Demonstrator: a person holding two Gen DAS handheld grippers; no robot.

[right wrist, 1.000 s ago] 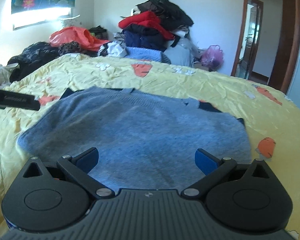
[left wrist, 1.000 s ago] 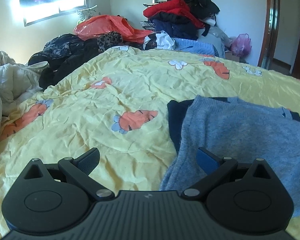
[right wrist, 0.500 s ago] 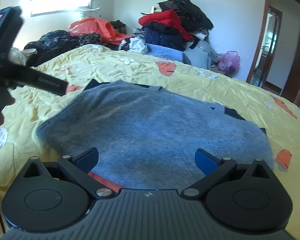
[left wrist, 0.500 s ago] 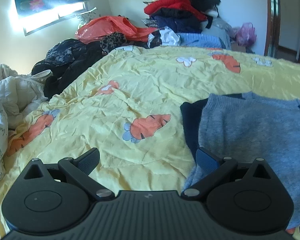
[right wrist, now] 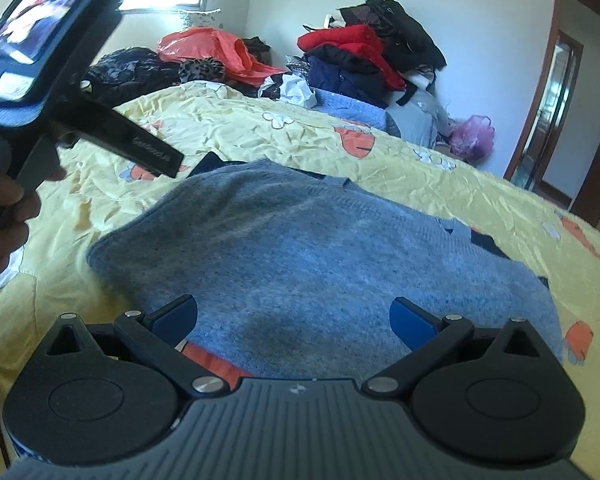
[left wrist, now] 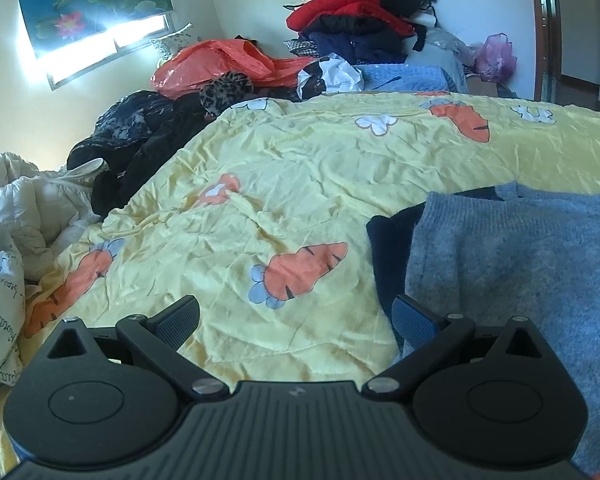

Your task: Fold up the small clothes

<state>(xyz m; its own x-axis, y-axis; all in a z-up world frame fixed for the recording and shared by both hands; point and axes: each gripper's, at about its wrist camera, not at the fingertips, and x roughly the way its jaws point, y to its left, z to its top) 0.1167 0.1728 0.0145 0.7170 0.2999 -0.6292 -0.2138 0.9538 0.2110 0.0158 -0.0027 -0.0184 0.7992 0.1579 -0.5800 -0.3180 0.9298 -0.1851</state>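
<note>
A grey-blue knitted sweater (right wrist: 308, 256) lies flat on the yellow carrot-print bedspread (left wrist: 300, 184), with dark navy fabric (left wrist: 388, 248) showing under its left edge. My right gripper (right wrist: 294, 316) is open and empty, hovering over the sweater's near part. My left gripper (left wrist: 296, 318) is open and empty above the bedspread, its right fingertip (left wrist: 410, 316) by the sweater's left edge (left wrist: 420, 264). The left gripper's body (right wrist: 60, 92) shows at the upper left of the right wrist view, raised off the bed.
Piled clothes (left wrist: 360, 20) and an orange bag (left wrist: 228, 60) stand along the far side of the bed. Dark clothes (left wrist: 140, 136) and a white quilt (left wrist: 20, 216) lie at the left. A doorway (right wrist: 560, 112) is at the right.
Both grippers have pulled back and lifted from the sweater; the left one has shifted left, so more bare bedspread shows between its fingers. Both stayed open.
</note>
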